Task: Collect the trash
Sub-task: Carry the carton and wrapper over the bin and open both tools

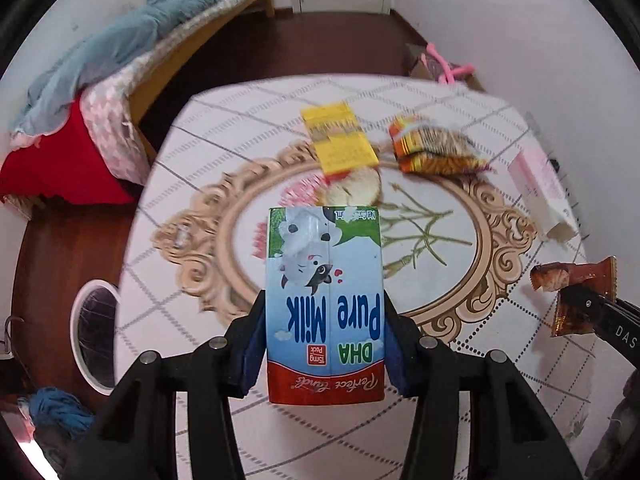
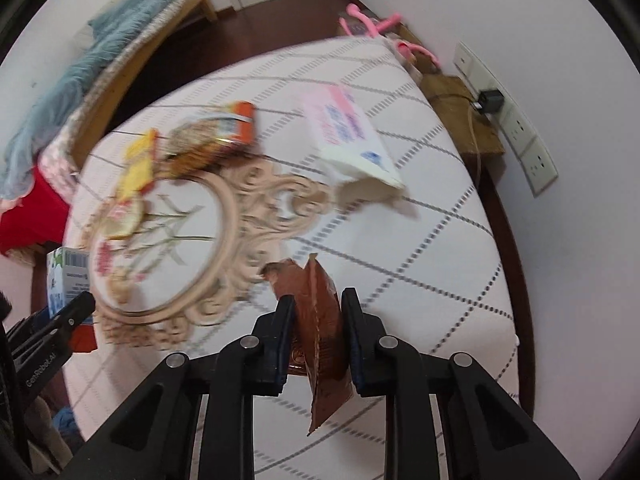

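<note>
My left gripper (image 1: pixel 325 312) is shut on a blue and red milk carton (image 1: pixel 325 300), held upside down above the table. At the left edge of the right wrist view, the same carton (image 2: pixel 66 276) shows beside the left gripper. My right gripper (image 2: pixel 318 312) is shut on a brown snack wrapper (image 2: pixel 320 332), lifted off the cloth; the left wrist view has that wrapper (image 1: pixel 572 292) at its right edge. On the table lie a yellow packet (image 1: pixel 340 140), an orange biscuit pack (image 1: pixel 436 148), a round lid (image 1: pixel 354 192) and a pink and white box (image 1: pixel 540 196).
The table (image 1: pixel 460 360) has a white cloth with grey diamond lines and a beige ornate print. A white bin with a black liner (image 1: pixel 96 332) stands on the floor at left. A bed with blue bedding (image 1: pixel 120 52) lies beyond. Wall sockets (image 2: pixel 520 132) are at right.
</note>
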`<state>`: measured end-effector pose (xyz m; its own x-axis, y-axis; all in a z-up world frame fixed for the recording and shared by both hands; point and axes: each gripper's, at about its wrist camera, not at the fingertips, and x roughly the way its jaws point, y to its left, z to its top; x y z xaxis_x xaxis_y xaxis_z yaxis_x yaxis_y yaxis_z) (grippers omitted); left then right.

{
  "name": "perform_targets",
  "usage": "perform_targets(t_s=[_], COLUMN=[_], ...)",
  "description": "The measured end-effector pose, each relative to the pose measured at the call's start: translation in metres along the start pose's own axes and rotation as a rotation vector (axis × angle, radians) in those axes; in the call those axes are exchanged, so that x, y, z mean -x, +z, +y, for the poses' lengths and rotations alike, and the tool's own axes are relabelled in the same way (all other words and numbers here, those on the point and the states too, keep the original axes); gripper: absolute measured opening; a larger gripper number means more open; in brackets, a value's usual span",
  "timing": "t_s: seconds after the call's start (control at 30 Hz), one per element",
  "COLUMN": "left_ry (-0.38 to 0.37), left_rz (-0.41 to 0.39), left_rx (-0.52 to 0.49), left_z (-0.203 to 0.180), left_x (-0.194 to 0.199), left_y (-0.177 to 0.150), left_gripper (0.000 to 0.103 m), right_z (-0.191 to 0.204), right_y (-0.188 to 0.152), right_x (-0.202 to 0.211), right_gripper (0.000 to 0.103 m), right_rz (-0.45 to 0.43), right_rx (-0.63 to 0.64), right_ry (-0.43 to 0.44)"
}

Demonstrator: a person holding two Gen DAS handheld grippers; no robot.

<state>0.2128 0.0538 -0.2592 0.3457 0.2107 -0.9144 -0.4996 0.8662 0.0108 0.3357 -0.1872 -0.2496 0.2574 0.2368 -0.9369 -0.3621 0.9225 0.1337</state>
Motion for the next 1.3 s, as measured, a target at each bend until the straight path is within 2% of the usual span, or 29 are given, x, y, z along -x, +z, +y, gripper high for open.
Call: perform_targets(t_s=[0.13,0.37,0.53,0.7,0.87,1.0,1.17,1.3], left_ry=[0.002,0.034,0.095,0.162,0.223,0.231,0.144,0.081], left_rz=[-0.055,-0.147,-0.203,-0.212,-0.170,-0.117,-0.020,0.044], left_rx=[0.024,0.098,0.161,0.241,0.344,0.430,0.539,0.586], left_z=[0.025,0.096,0.159,0.228,0.302,0.354,0.422,0.459], left_x=[0.027,0.077,0.110,0.124,0.109,0.080,0.025,-0.015], left_y=[0.007,0.007,-0.004,-0.024,-0.054,-0.078,-0.108,-0.120], left_gripper=[0.046,0.046,0.046,0.046,0.046,0.046,0.046,0.047], right_z=[0.027,0.096,0.165,0.251,0.343,0.414,0.491,0.543], right_y=[0.001,0.003,-0.005,-0.022,-0.051,-0.080,-0.109,-0.131], right_x=[0.026,0.070,0.087,0.085,0.056,0.014,-0.052,-0.111], right_gripper=[0.024,0.024,0.024,0.024,0.024,0.024,0.024,0.024], right_rz=[-0.039,-0.096,-0.107,-0.075,-0.007,0.065,0.160,0.244], right_rx=[0.035,0.117,0.194,0.296,0.402,0.480,0.573,0.622], right_ry=[0.062,0.179,0.273,0.372,0.421,0.424,0.386,0.341])
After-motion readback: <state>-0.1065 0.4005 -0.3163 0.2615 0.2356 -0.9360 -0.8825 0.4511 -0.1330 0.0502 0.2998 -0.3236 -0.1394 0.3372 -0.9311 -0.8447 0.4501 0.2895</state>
